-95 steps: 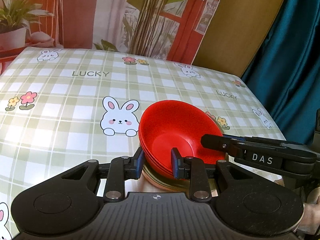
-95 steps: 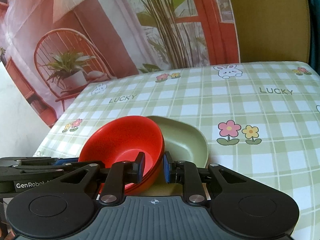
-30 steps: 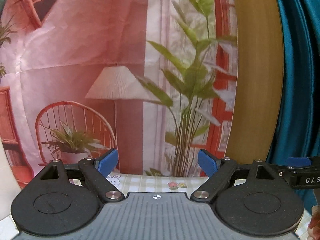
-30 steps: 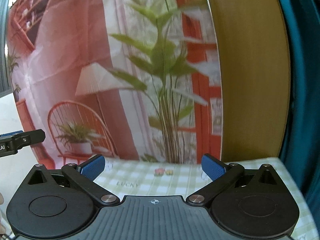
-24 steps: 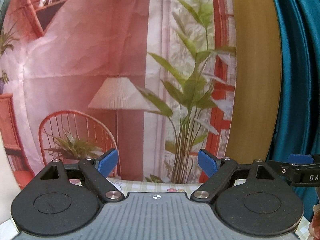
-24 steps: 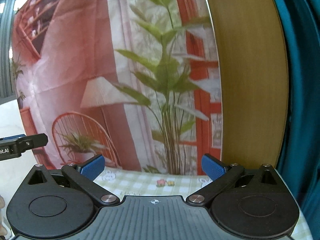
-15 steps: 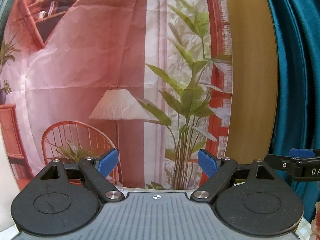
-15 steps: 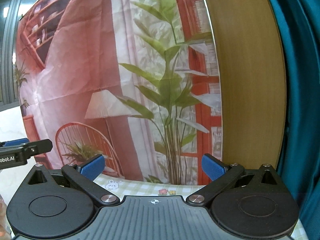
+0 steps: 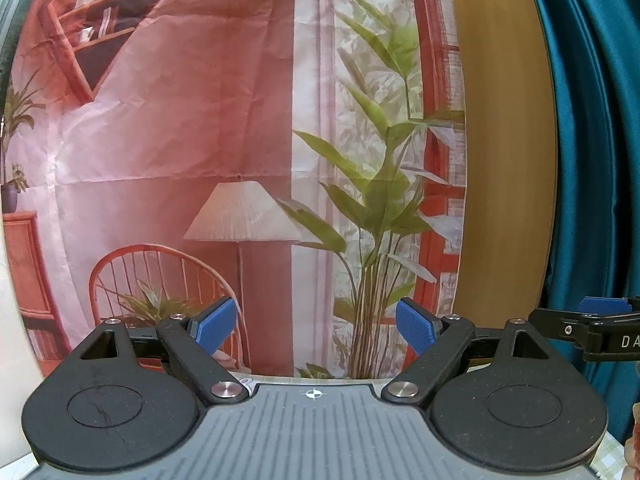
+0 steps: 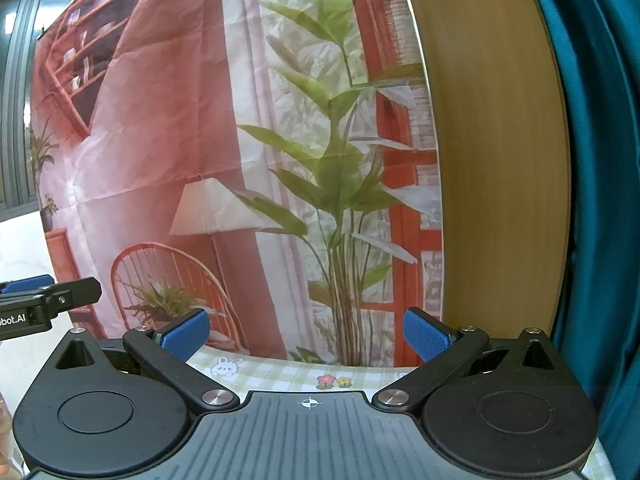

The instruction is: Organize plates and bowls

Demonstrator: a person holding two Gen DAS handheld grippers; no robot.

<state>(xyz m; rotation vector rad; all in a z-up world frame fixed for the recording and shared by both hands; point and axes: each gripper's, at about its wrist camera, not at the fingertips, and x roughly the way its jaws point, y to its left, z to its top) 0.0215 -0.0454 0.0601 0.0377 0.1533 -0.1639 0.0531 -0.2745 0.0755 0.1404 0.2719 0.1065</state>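
Note:
No plate or bowl shows in either view now. My left gripper (image 9: 316, 326) is open, its blue pads (image 9: 214, 324) wide apart with nothing between them, and it faces the printed backdrop. My right gripper (image 10: 306, 336) is open too, empty, held over the far strip of the checked tablecloth (image 10: 280, 372). The right gripper's finger (image 9: 592, 320) pokes in at the right edge of the left wrist view. The left gripper's finger (image 10: 44, 292) shows at the left edge of the right wrist view.
A printed backdrop (image 9: 200, 120) with a lamp, a chair and a plant hangs behind the table. A wooden panel (image 10: 496, 140) and a teal curtain (image 10: 600, 160) stand to the right of it.
Both grippers have tilted up a little and risen, so less tablecloth shows and more backdrop. Earlier still they were shut on the red bowl's rim; now both are open and empty.

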